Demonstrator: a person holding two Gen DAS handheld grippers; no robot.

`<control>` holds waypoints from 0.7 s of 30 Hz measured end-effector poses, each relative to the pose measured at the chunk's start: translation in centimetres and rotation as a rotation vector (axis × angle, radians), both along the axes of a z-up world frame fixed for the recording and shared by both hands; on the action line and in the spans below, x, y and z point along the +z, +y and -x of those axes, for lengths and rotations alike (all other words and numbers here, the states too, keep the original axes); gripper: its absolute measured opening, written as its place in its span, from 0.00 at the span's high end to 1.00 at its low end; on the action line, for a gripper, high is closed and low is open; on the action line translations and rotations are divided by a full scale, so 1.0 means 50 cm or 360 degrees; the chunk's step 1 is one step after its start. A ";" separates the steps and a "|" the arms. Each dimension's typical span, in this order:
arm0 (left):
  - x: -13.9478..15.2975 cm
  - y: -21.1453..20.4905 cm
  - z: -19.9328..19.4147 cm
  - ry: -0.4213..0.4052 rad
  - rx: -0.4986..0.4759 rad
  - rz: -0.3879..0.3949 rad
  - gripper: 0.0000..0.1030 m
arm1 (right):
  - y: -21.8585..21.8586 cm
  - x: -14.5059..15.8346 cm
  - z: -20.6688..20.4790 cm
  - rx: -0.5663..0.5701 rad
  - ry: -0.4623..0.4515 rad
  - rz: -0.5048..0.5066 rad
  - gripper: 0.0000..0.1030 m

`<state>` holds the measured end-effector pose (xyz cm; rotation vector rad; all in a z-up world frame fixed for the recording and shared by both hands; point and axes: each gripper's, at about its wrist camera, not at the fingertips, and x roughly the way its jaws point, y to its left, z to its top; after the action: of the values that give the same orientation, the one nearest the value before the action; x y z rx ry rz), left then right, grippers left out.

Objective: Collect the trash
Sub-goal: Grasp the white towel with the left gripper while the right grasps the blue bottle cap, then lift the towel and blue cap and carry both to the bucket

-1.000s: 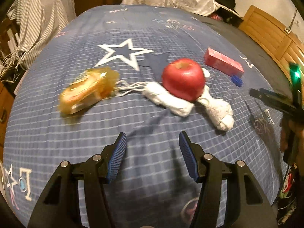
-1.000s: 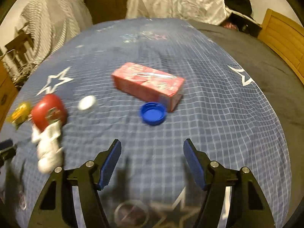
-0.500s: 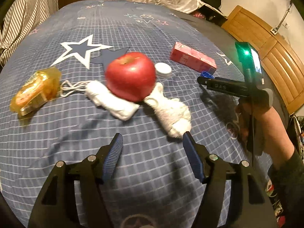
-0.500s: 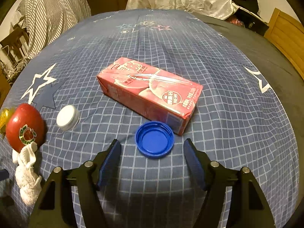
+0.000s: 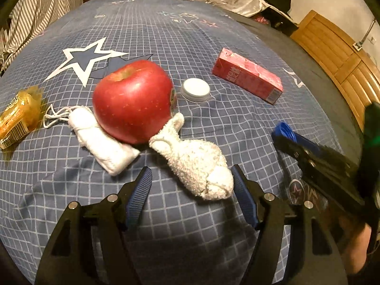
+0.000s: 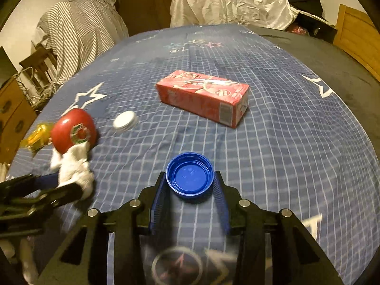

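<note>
My right gripper [image 6: 190, 182] is shut on a blue bottle cap [image 6: 189, 175], holding it between the blue pads just above the bed; the cap also shows in the left wrist view [image 5: 282, 128]. My left gripper [image 5: 191, 185] is open, its jaws on either side of the near end of a white sock [image 5: 192, 163]. A red apple [image 5: 134, 101] rests on a second rolled white sock [image 5: 99, 140]. A white cap [image 5: 196, 89], a red drink carton [image 5: 247, 78] and a yellow wrapper [image 5: 16, 116] lie on the blue checked bedspread [image 5: 166, 35].
The carton [image 6: 204, 97], white cap [image 6: 125, 120] and apple [image 6: 73, 130] lie ahead and left of the right gripper. Crumpled white plastic [image 6: 232, 2] and striped cloth [image 6: 78, 30] lie at the far edge. A wooden bed frame [image 5: 337, 47] runs along the right.
My right gripper has closed on the blue cap and drawn it back from the carton. My left gripper has moved forward and right so the white sock lies between its jaws.
</note>
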<state>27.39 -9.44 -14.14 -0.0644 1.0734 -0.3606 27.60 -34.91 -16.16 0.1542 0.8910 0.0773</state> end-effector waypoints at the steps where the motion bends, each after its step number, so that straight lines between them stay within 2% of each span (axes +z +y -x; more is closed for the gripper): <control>1: -0.002 -0.004 -0.001 -0.0001 0.0000 0.0001 0.37 | 0.001 0.003 0.010 0.0003 -0.0010 -0.0007 0.61; 7: -0.008 0.006 -0.006 -0.0013 0.0077 0.0035 0.38 | 0.015 0.018 0.038 0.0034 -0.0055 0.0008 0.61; 9: -0.010 0.007 -0.004 -0.0032 0.0086 0.0015 0.48 | 0.018 0.023 0.044 0.0033 -0.0076 0.0020 0.61; 10: -0.010 0.008 -0.001 -0.0033 0.0061 0.0050 0.60 | 0.018 0.025 0.044 0.0032 -0.0085 0.0023 0.61; 11: -0.008 0.007 0.003 -0.0037 0.0051 0.0063 0.62 | 0.022 0.029 0.048 0.0031 -0.0100 0.0033 0.61; 15: 0.016 0.016 0.040 -0.0159 0.0048 0.0045 0.64 | 0.050 0.055 0.078 0.0048 -0.0183 0.0084 0.61; 21: 0.085 0.091 0.118 -0.0362 0.0079 0.0042 0.64 | 0.115 0.133 0.153 0.0091 -0.0388 0.0129 0.61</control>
<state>21.49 -4.90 -9.89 -0.0717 0.8411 -0.3287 19.95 -29.14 -9.49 0.0424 0.6540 0.1108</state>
